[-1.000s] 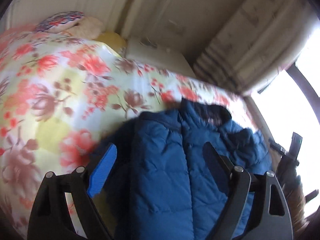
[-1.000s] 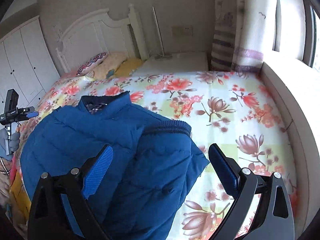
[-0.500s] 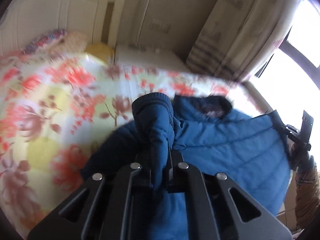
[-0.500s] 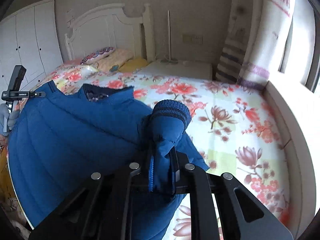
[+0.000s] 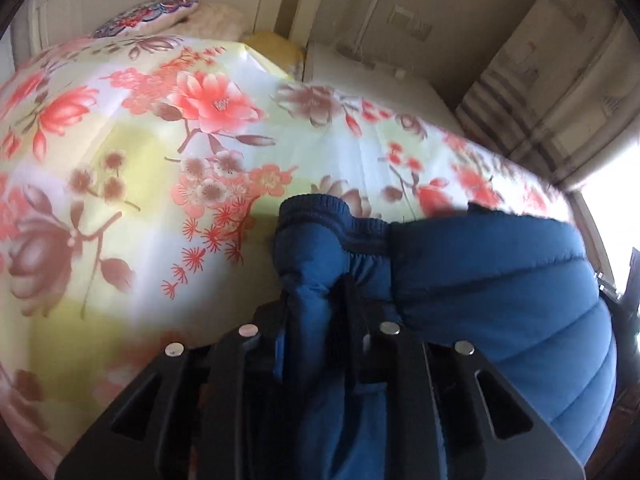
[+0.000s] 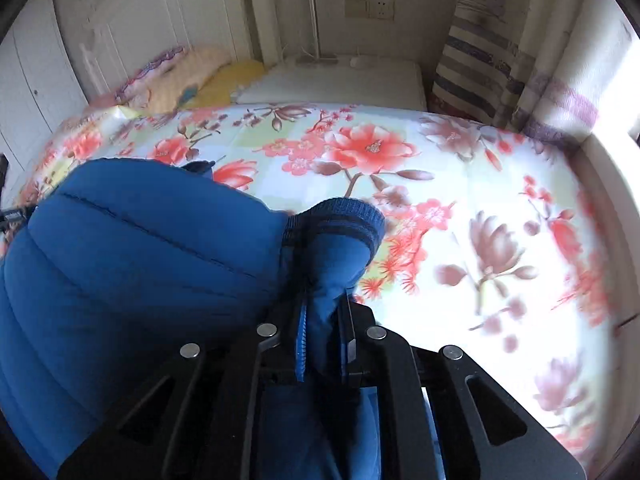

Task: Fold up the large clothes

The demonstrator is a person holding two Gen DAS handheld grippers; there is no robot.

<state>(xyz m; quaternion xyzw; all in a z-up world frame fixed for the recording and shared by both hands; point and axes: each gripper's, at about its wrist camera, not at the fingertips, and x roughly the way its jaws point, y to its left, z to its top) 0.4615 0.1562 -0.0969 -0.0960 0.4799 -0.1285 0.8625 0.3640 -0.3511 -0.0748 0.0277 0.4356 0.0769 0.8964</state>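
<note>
A blue quilted puffer jacket (image 5: 500,280) lies bunched over the flowered bed cover (image 5: 160,160). My left gripper (image 5: 316,312) is shut on a jacket sleeve just behind its ribbed cuff (image 5: 316,208), held above the bed. In the right wrist view the jacket body (image 6: 140,248) bulges at the left. My right gripper (image 6: 322,320) is shut on the other sleeve, its ribbed cuff (image 6: 344,216) sticking out past the fingertips. The lower part of the jacket is hidden behind both grippers.
The bed cover (image 6: 460,208) spreads to the right and ahead. Pillows (image 6: 192,76) and a white headboard (image 6: 160,28) are at the far end. A white bedside unit (image 6: 340,80) and striped curtain (image 6: 480,52) stand beyond. A bright window ledge (image 6: 612,184) runs along the right.
Both grippers were open over the jacket one second ago. Each closed on a sleeve cuff, and both have carried the sleeves forward over the bed, bunching the jacket body.
</note>
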